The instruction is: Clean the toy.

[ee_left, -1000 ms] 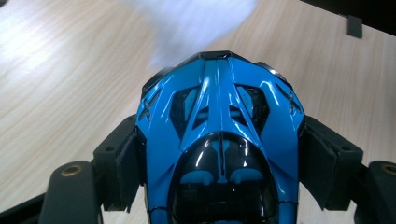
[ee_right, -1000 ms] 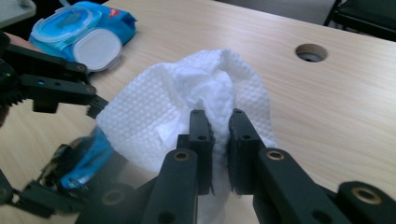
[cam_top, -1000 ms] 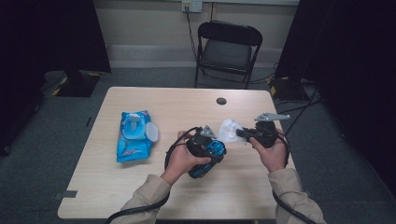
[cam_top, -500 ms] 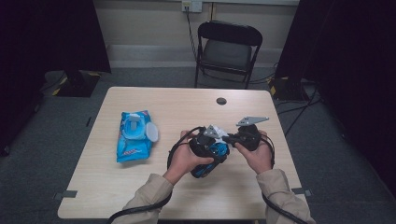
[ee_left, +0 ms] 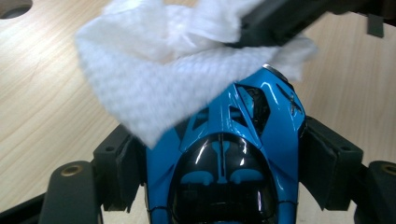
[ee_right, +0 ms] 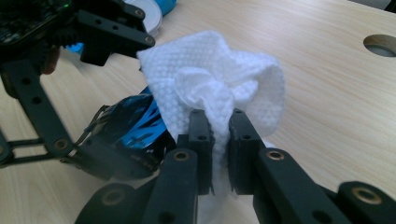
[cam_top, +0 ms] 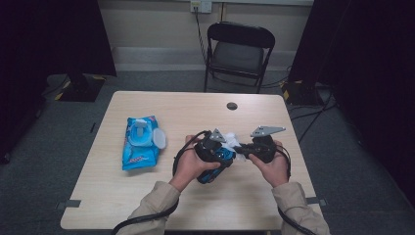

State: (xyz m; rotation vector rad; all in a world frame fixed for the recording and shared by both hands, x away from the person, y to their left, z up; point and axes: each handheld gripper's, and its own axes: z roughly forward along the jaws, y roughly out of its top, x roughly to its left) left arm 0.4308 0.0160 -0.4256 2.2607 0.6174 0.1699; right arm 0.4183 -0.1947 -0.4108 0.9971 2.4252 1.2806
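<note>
Wipes pack (cam_top: 141, 142), folding chair (cam_top: 238, 51)

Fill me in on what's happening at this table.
A person is cleaning a blue toy car with a white wipe. The left gripper clamps the car by its sides, held above the table. The right gripper is shut on the bunched wipe, which lies against the car's front end. A blue wipes pack sits on the table to the left, its lid flipped open.

Bare light-wood tabletop (cam_top: 274, 115) lies open behind and right of the two grippers. To their left, the blue wet-wipe pack (cam_top: 139, 142) with its flipped-open white lid blocks the way — near, not touching.
</note>
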